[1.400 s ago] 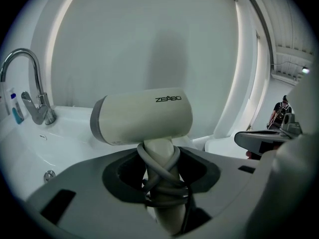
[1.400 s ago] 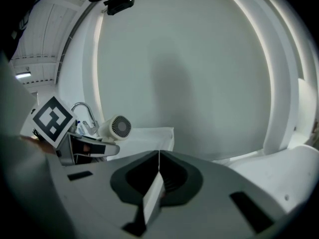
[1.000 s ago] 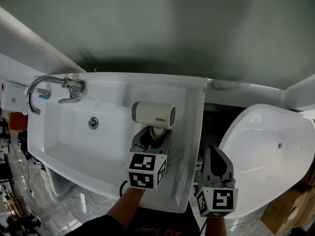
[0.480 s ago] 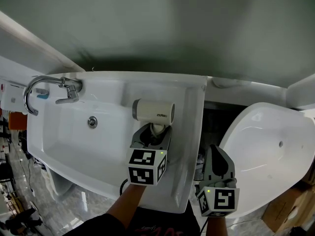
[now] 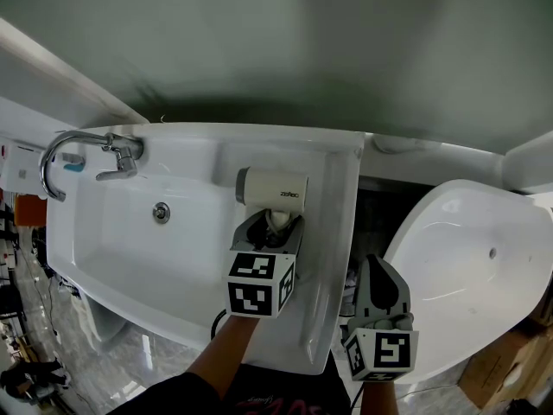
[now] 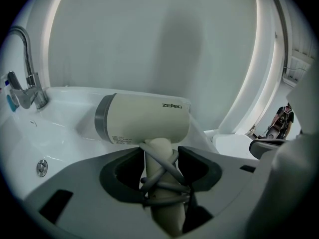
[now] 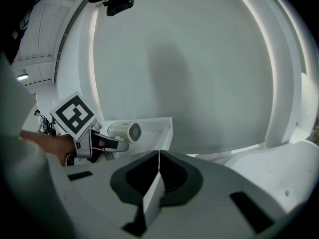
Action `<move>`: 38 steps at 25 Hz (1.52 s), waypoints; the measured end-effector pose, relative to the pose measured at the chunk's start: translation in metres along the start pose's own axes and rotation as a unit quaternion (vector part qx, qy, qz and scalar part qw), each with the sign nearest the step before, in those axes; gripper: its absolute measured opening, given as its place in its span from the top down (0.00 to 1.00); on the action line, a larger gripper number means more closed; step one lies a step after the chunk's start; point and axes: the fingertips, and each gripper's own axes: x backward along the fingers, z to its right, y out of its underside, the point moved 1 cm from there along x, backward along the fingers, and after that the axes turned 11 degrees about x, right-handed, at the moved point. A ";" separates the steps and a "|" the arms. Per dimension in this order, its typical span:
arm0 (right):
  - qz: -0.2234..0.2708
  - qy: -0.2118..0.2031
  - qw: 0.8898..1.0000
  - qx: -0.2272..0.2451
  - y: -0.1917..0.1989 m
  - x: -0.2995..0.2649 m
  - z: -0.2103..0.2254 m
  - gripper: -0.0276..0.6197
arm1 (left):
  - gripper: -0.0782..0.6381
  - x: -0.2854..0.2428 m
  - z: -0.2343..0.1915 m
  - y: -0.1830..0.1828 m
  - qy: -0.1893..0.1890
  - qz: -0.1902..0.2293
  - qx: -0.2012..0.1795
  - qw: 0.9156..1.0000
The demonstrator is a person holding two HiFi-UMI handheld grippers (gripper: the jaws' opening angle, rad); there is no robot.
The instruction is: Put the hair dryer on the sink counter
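Head view, and at the far left the chrome faucet (image 5: 86,150) is arching over the white sink basin (image 5: 130,249). Moving right, the hair dryer (image 5: 272,188) is lying on its side on the counter (image 5: 333,188) just beside the basin. Its barrel is sitting crosswise toward the back, and its handle, with the cord wound round it, is pointing back at the person. The left claw (image 5: 275,223) is reaching in from the near side and tilting steeply downward, with the forearm (image 5: 226,357) coming up from the bottom edge. Its jaws have just been opening and are now standing spread on either side of the handle. A dark sliver of gap is showing at the left pad, so they are not squeezing it. Further right, the right claw (image 5: 378,275) is hovering past the counter's edge, in front of the white tub (image 5: 467,249). It is angling gently down, with its jaws pressed together on nothing.
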 end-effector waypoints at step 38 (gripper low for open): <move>0.032 -0.010 0.999 -0.016 -0.013 0.025 -0.012 0.92 | 0.50 0.040 0.006 -0.004 -0.023 0.027 -0.037 0.999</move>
